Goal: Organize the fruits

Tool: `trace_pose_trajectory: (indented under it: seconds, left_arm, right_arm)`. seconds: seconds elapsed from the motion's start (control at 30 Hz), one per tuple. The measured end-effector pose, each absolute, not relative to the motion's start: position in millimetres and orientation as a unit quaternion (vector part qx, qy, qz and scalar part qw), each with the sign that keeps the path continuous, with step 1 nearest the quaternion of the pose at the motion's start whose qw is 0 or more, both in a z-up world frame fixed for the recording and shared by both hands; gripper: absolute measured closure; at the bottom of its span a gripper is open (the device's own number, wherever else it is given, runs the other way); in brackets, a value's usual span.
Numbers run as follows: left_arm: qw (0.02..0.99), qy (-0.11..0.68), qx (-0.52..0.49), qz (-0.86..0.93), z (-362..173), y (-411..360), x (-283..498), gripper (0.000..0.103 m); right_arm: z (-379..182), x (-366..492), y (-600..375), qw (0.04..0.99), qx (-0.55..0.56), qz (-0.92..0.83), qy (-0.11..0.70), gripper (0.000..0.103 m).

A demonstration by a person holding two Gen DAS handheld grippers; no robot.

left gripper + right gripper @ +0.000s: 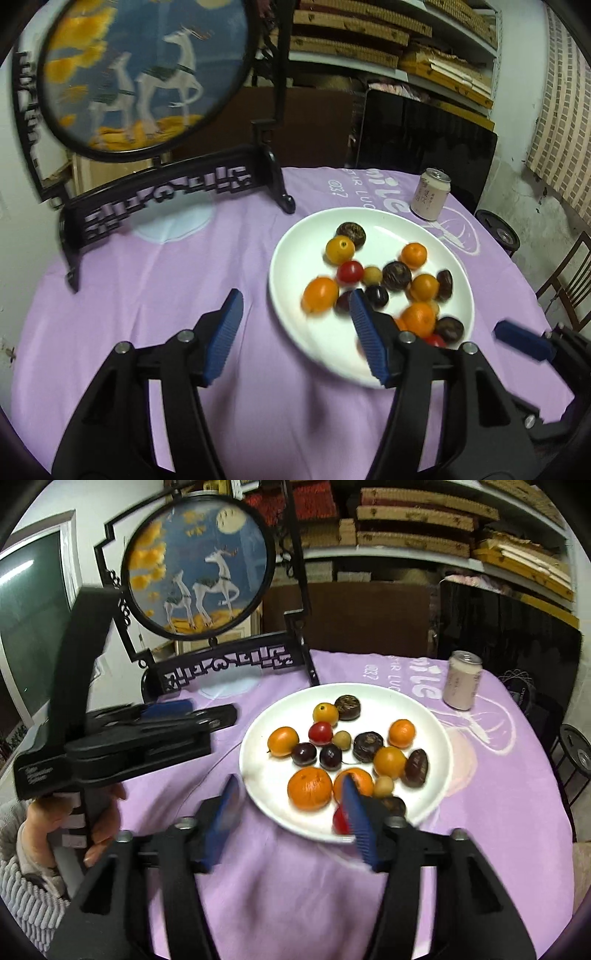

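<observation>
Mixed fruits (343, 755) heaped loosely on one white plate (441, 746), right of centre on the desk (517, 794) under a lilac cloth: oranges, red tomatoes, dark plums, brown dates, small pale rounds. Probably gathered there as the common pile for sorting, since nothing lies on the cloth outside the rim. Touching in places, rolling a likely risk once one gets lifted out.

Left gripper (295, 314) spread, holding nothing, hovering over cloth with its right finger overlapping the plate's near left rim. Right gripper (290, 799) likewise spread and empty, straddling the near rim, right finger in front of an orange (309, 788) and a tomato. Contact with the fruit not clear from either view. Both angled down toward the plate, seemingly readied for a first pick; the task judged barely begun.

Open room: a broad bare stretch of cloth near and left of the plate, good for laying out groups. Far left taken by a black carved stand (166, 192) with a round deer picture (144, 74), its foot close to the plate's far left rim. A can (430, 194) just beyond the far right rim, easy to knock. Desk edge curving away on the right, close past the plate there, so less margin on that side. Hand (103, 823) on the left gripper's handle visible at the near left.
</observation>
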State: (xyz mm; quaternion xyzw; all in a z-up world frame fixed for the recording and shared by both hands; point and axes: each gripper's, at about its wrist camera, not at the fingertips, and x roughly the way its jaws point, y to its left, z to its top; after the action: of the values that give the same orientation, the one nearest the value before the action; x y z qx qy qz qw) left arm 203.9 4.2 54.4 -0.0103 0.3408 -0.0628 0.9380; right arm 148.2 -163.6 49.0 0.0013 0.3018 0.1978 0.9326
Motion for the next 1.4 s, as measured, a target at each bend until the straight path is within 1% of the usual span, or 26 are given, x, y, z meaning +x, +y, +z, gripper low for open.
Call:
trace_pose_trajectory:
  seconds: [0.2,0.27,0.3,0.33,0.37,0.4,0.47,0.6,0.77,1.0,1.2,1.4]
  left_arm:
    - [0.937,0.345,-0.017,-0.049,28.5,5.1,132.9,0.037]
    - [0.939,0.343,-0.012,-0.033,14.2,5.3,106.7,0.03]
    - [0.939,0.342,-0.007,-0.024,9.8,4.5,96.7,0.027]
    - [0.941,0.339,-0.004,-0.014,6.0,3.9,85.8,0.019]
    - [0.943,0.333,-0.003,-0.008,4.7,3.0,76.0,0.012]
    - [0.945,0.327,0.0,-0.004,4.1,2.5,67.4,0.009]
    - [0.949,0.315,0.01,-0.002,7.4,0.4,52.8,0.003]
    - [0.955,0.295,0.009,-0.001,15.1,1.8,42.1,0.002]
    - [0.953,0.302,0.016,0.01,15.5,1.5,44.6,0.002]
    - [0.957,0.288,0.018,0.012,22.6,0.4,37.9,0.002]
    - [0.956,0.294,0.019,0.005,22.9,-1.0,37.2,0.002]
    - [0.957,0.287,0.04,-0.002,23.4,-10.7,32.3,0.002]
  right_arm:
    - [31.3,100.8,-182.0,0.933,0.02,0.192,0.303,0.042]
    - [19.3,89.1,-186.4,0.933,0.02,0.183,0.31,0.041]
    - [13.2,84.7,-188.5,0.934,0.018,0.174,0.311,0.036]
    - [6.0,78.9,-191.7,0.936,0.014,0.162,0.311,0.031]
    - [-0.2,73.9,-195.6,0.939,0.012,0.148,0.31,0.019]
    - [-3.9,69.8,-199.6,0.941,0.011,0.135,0.31,0.008]
    - [-1.4,65.4,-204.9,0.946,0.013,0.122,0.301,0.002]
    - [7.8,59.2,-213.0,0.958,0.014,0.094,0.272,0.001]
    - [0.4,67.5,-214.1,0.946,0.028,0.105,0.305,0.001]
    - [0.7,62.0,-206.6,0.947,0.019,0.11,0.302,0.001]
    - [1.8,58.9,-204.3,0.946,0.02,0.115,0.304,0.001]
    - [1.6,58.0,-201.3,0.944,0.017,0.12,0.307,0.001]
